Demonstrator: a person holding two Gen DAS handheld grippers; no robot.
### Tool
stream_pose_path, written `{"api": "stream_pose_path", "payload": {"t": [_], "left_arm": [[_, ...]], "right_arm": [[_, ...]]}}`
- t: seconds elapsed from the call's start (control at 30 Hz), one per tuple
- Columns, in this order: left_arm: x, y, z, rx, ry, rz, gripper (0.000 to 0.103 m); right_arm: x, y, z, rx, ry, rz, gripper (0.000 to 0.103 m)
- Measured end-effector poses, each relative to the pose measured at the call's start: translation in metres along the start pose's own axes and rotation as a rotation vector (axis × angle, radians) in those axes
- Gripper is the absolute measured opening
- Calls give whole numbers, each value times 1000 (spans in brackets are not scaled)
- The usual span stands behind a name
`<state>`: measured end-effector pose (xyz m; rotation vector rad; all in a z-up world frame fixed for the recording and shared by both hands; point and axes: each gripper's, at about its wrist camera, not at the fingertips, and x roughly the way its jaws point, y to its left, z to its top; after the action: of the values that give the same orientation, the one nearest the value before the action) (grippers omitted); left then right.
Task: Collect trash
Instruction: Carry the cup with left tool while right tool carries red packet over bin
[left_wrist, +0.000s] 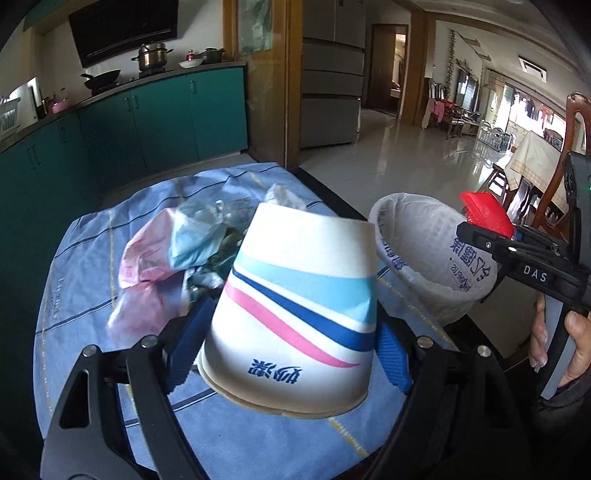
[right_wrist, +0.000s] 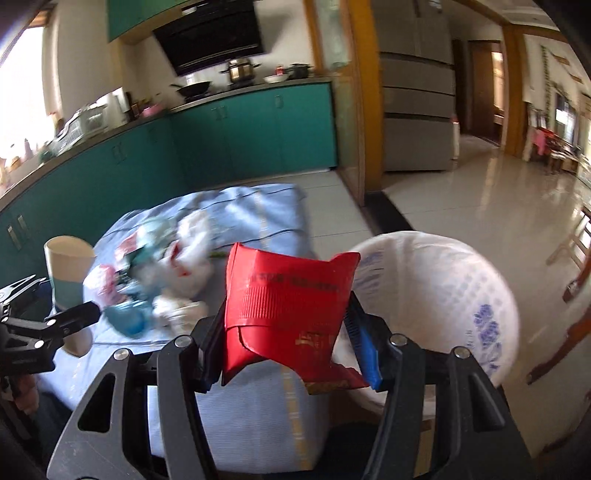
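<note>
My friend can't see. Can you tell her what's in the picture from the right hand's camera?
The right tool grips a crumpled red packet beside a white bin lined with a plastic bag. Behind lies a blue cloth covered in crumpled trash, and at the left the other tool holds a paper cup.

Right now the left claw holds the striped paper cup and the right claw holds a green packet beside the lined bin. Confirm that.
One detail is wrong: the packet in the right claw is red, not green, as the right wrist view shows. The rest stands: the left claw holds the striped paper cup, and the lined bin sits just beside the packet.
</note>
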<state>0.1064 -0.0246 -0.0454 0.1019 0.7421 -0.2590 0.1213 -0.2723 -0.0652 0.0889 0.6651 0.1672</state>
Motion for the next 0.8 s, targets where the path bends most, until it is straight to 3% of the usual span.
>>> {"api": "stream_pose_path", "payload": {"t": [0.3, 0.67, 0.8], "left_arm": [[59, -80, 50, 96, 6, -110, 82], [152, -192, 81, 239, 80, -224, 83], [171, -209, 83, 287, 87, -176, 88]], "right_arm": [[-11, -80, 0, 97, 12, -175, 58], [-28, -124, -13, 163, 25, -253, 58], [-26, -132, -16, 183, 36, -262, 58]]}}
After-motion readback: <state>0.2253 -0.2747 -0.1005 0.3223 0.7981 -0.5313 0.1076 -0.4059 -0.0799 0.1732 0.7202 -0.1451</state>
